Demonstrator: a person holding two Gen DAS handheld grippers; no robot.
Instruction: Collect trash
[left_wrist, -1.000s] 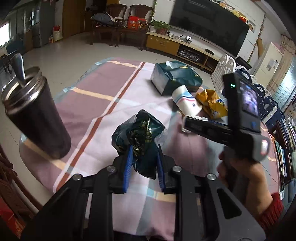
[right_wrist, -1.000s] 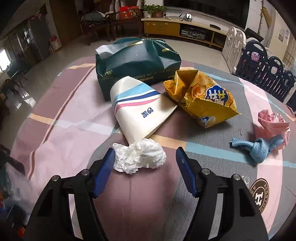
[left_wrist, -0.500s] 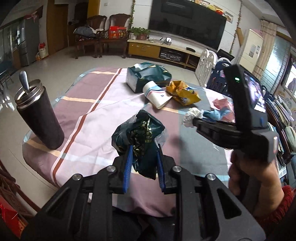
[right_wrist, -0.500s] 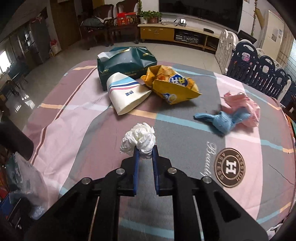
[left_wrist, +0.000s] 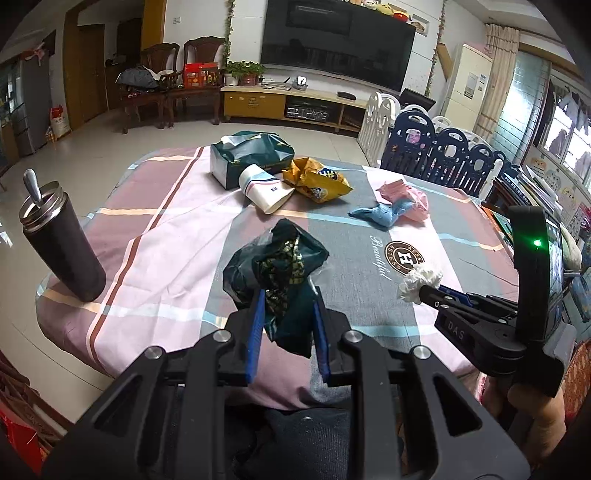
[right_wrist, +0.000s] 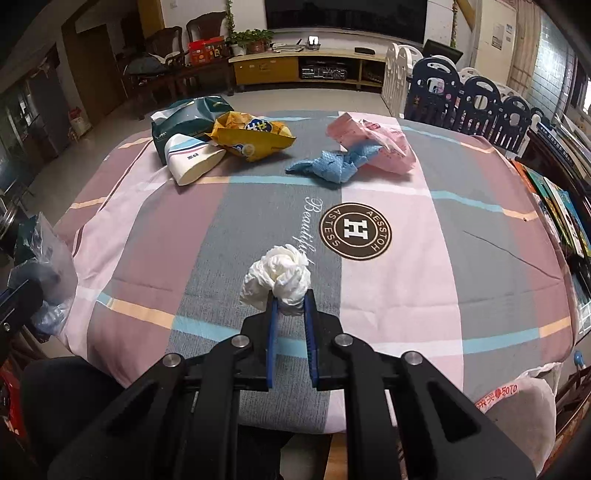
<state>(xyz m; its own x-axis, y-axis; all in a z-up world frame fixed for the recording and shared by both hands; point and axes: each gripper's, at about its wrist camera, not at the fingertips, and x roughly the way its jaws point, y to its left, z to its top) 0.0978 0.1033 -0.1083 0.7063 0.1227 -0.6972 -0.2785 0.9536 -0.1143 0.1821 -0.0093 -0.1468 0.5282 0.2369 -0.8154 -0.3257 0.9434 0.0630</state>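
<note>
My left gripper (left_wrist: 287, 301) is shut on a crumpled dark green wrapper (left_wrist: 275, 264) and holds it above the table's near edge. My right gripper (right_wrist: 290, 301) is shut on a white tissue wad (right_wrist: 277, 275), lifted over the near side of the table; it also shows in the left wrist view (left_wrist: 424, 291) with the wad (left_wrist: 421, 280). Farther back lie a paper cup on its side (right_wrist: 192, 160), a yellow chip bag (right_wrist: 251, 138), a blue rag (right_wrist: 328, 166) and a pink wrapper (right_wrist: 376, 142).
A green tissue pack (left_wrist: 251, 157) sits at the far left of the table (right_wrist: 406, 240). A dark metal tumbler (left_wrist: 61, 240) stands at the table's left edge. A white sack (right_wrist: 517, 402) sits below the table's right corner. Chairs and a fence stand beyond.
My right gripper closed on the tissue wad, lifted it and pulled back toward the near edge. My left gripper also drew back with the green wrapper still held.
</note>
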